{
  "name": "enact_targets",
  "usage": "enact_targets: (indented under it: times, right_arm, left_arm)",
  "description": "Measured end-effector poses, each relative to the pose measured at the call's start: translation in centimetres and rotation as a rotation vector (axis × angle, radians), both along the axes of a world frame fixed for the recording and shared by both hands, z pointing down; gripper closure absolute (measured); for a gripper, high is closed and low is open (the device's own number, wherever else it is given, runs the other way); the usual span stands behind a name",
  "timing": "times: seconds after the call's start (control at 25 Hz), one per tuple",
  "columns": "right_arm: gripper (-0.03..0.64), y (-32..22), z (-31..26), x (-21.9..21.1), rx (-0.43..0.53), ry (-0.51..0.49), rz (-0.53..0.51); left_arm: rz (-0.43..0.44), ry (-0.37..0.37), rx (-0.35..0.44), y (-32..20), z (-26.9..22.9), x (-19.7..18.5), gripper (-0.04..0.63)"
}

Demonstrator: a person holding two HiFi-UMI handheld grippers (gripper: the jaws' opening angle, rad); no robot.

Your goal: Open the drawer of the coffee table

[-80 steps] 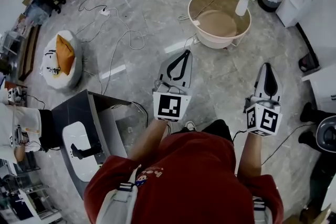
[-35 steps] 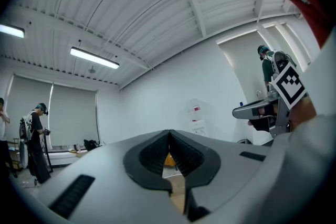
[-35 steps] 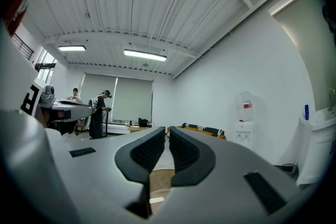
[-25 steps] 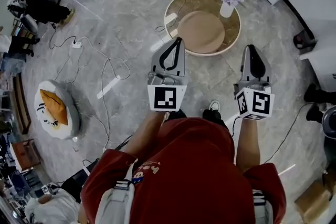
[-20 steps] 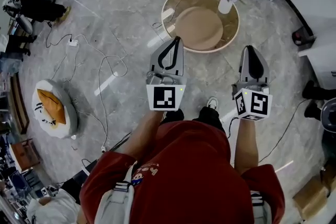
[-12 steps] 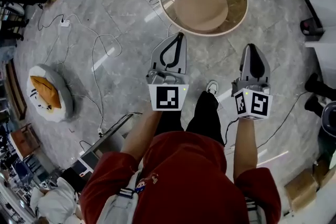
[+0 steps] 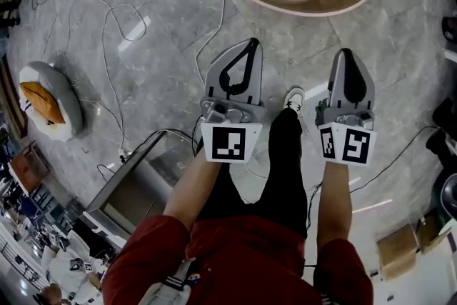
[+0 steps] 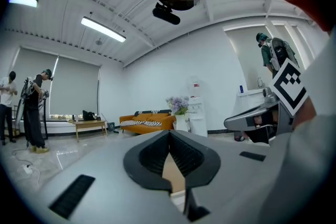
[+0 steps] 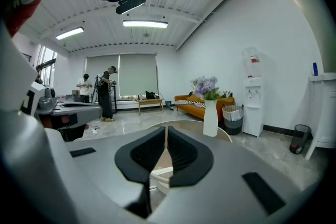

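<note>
The round coffee table has a pale rim and a tan top, and lies at the top of the head view, cut off by the frame. In the right gripper view its rim shows just past the jaws, with a white vase of purple flowers on it. I cannot make out a drawer. My left gripper and right gripper are held side by side short of the table, both pointing at it. Both are shut with nothing between the jaws, as their own views show for the left gripper and the right gripper.
White cables trail over the grey marble floor at left, near a round cushion. A grey open box stands beside the person's leg. An orange sofa, a water dispenser and people are farther off.
Both grippers have dropped lower, still shut and side by side. The view has sunk towards the floor, and the coffee table has slid up to the top edge of the head view.
</note>
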State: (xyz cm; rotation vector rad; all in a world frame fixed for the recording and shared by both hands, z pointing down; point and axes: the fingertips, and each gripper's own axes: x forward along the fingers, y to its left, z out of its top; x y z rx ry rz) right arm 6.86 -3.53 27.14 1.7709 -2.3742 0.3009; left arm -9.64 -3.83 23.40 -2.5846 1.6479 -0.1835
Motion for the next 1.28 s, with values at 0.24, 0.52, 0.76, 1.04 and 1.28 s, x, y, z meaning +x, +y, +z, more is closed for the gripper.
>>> enact_targets:
  times: [0.24,0.52,0.76,1.04,1.28]
  right_arm:
    - [0.592,0.6,11.8,1.2,0.044,0.012,-0.014]
    - [0.592,0.7,26.0,3.1,0.117,0.022,-0.033]
    - [0.592,-0.6,36.7,4.1,0.170,0.027,-0.067]
    - [0.592,-1.3,44.4,4.1,0.191,-0.016,-0.092]
    - [0.592,-1.5,49.4,4.9,0.151,-0.037,-0.062]
  left_arm:
    - [-0.048,-0.019,-0.001,1.1,14.8,0.5,0.581]
    - [-0.075,-0.038,0.067,1.2,28.6,1.7,0.581]
    - [-0.137,-0.033,0.145,0.5,39.3,2.6,0.581]
    - [-0.100,-0.118,0.156,-0.1,47.7,3.6,0.581]
    - [-0.096,-0.071,0.140,0.2,50.2,3.5,0.581]
